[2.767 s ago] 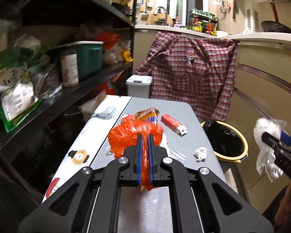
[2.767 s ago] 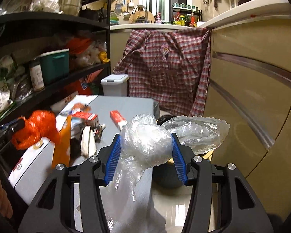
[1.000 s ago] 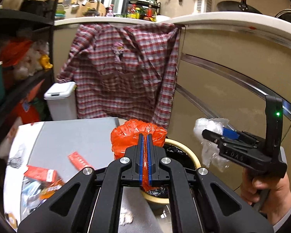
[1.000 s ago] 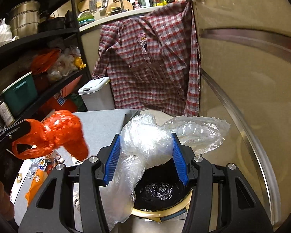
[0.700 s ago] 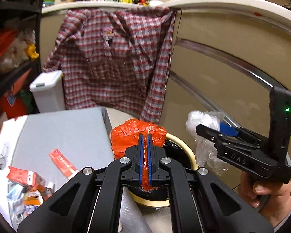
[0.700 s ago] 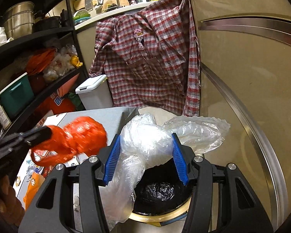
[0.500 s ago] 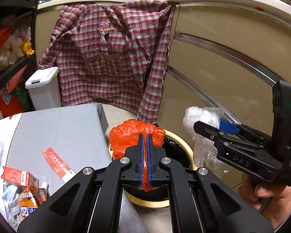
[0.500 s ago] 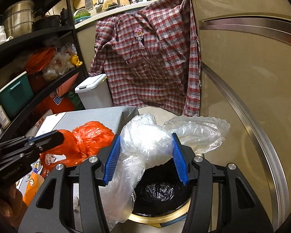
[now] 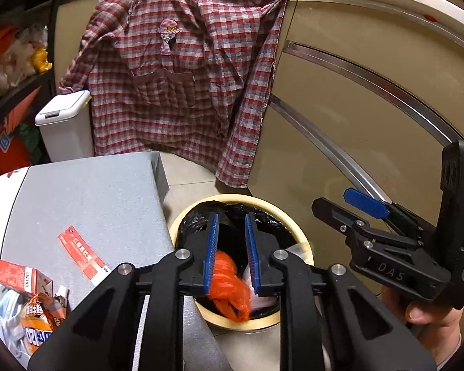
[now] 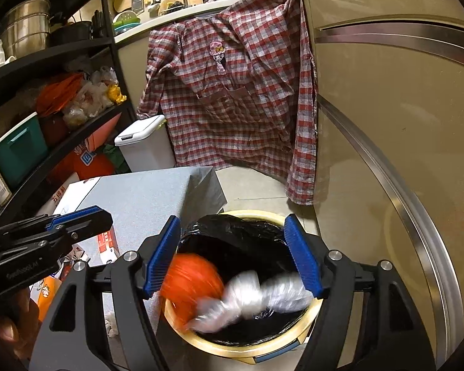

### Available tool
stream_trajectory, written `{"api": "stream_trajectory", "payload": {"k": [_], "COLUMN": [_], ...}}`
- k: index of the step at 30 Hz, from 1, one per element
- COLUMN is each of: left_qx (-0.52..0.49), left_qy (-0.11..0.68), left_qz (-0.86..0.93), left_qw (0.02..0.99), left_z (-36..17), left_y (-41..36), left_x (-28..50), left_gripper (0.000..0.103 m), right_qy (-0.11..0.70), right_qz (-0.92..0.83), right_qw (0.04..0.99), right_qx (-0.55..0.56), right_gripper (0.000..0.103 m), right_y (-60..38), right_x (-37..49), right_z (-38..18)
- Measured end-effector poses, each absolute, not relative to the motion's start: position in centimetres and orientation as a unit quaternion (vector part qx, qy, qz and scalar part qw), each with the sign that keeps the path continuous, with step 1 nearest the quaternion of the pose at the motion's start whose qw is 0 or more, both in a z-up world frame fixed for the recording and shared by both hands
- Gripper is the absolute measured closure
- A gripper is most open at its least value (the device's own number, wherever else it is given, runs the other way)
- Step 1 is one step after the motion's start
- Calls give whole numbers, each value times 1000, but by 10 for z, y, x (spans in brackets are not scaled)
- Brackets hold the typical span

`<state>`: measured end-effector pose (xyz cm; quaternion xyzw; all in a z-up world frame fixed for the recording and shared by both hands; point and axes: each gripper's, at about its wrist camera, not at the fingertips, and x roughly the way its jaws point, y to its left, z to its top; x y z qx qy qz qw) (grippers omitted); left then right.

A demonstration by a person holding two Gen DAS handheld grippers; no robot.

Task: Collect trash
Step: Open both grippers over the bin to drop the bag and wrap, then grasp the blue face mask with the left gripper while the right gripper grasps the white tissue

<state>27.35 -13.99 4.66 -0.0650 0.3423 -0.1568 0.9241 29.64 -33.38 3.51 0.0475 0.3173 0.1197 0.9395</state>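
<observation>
Grey table (image 9: 86, 191) beside lined bin (image 10: 306, 334) — plaid shirt (image 9: 182, 74) behind.

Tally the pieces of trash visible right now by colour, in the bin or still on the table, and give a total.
Orange plastic bag, in the bin: 1
Clear plastic bag, in the bin: 1
Red cartons on the table: 2
Orange snack wrapper on the table: 1
Total: 5

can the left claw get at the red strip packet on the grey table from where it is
Probably yes. The left claw has just been opening and holds nothing, hanging over the bin where the orange bag is dropping. The red strip packet lies flat, apart from the other wrappers, with nothing over it.
</observation>
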Motion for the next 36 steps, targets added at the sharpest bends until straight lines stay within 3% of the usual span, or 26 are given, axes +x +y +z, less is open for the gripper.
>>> {"api": "stream_trajectory", "payload": {"k": [13, 27, 32, 36], "left_qx": [-56, -47, -39, -28], "left_qy": [320, 284, 269, 261], "left_qz": [-146, -100, -77, -60], "left_qw": [934, 953, 959, 963], "left_z": [56, 94, 109, 111], "left_y": [-117, -30, 16, 48], "left_x": [246, 193, 175, 165], "left_gripper": [85, 85, 85, 85], "right_qy": [287, 265, 259, 265], "right_qz": [124, 132, 146, 162], "right_qw": [949, 955, 955, 950], "right_qx": [45, 23, 21, 28], "right_gripper": [34, 35, 45, 62], "right_y": [-326, -301, -287, -271], "right_x": [283, 260, 245, 232], "right_z": [44, 58, 62, 59]}}
